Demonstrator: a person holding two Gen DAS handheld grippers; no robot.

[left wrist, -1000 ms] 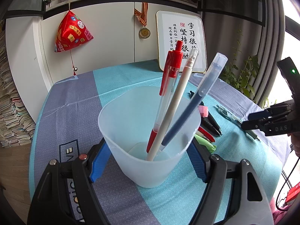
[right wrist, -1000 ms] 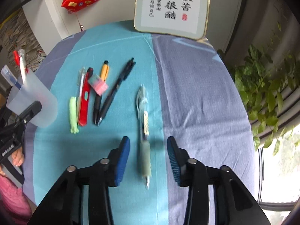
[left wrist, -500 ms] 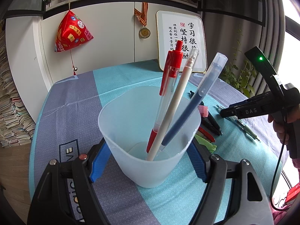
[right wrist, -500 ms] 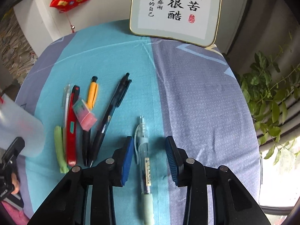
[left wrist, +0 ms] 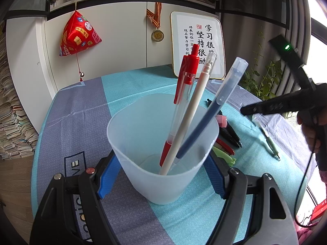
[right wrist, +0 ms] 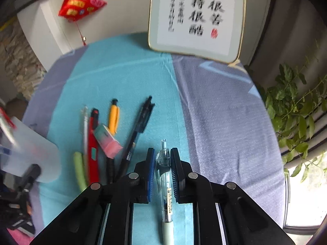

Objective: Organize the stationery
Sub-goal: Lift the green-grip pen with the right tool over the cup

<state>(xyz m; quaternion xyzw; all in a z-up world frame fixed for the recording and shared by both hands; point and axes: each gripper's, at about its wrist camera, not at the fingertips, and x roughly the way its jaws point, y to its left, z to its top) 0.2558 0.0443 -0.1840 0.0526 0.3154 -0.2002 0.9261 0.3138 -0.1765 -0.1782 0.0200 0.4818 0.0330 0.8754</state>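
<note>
Translucent cup (left wrist: 163,159), slim clear pen (right wrist: 166,175)

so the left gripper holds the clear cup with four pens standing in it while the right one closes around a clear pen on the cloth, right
Not quite: the clear cup in the left gripper holds three pens, not four: a red pen, a white pen and a blue pen, as the left wrist view shows. The rest stands: the right gripper is closing around the clear pen on the cloth.

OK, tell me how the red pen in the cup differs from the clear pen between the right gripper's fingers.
The red pen stands tilted in the cup; the clear pen lies flat on the tablecloth.
The red pen has a red clip and grip; the clear pen's grip is pale green.
Both have see-through barrels.
</note>
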